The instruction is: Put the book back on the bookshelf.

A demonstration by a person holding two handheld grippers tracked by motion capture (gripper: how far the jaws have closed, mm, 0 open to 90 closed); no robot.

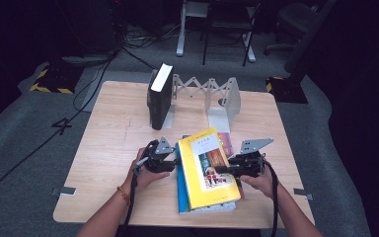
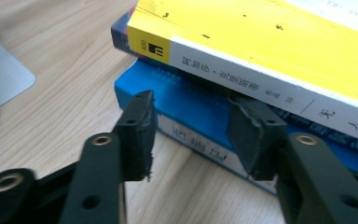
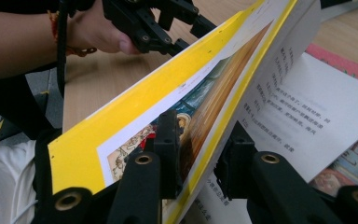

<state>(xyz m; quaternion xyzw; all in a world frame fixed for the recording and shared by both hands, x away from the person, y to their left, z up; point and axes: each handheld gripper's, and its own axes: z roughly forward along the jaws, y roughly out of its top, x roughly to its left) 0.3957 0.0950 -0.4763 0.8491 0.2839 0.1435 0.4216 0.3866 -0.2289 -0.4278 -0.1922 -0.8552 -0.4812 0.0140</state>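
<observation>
A yellow book (image 1: 200, 160) lies on top of a blue book (image 1: 182, 195) and a red one (image 1: 225, 140) at the table's front middle. My right gripper (image 1: 222, 169) comes in from the stack's right side. In the right gripper view it (image 3: 200, 135) is shut on the yellow cover (image 3: 135, 112), which is raised off a white printed page (image 3: 307, 107). My left gripper (image 1: 175, 160) is at the stack's left edge. In the left gripper view it (image 2: 193, 121) stands open astride the blue book's edge (image 2: 186, 98), one pad tucked under the yellow book (image 2: 261, 42).
A black book (image 1: 159, 98) stands upright at the left end of a grey folding book rack (image 1: 224, 98) at the table's back. Bare wooden tabletop (image 1: 113, 133) lies left of the stack. Chairs and cables are on the floor beyond.
</observation>
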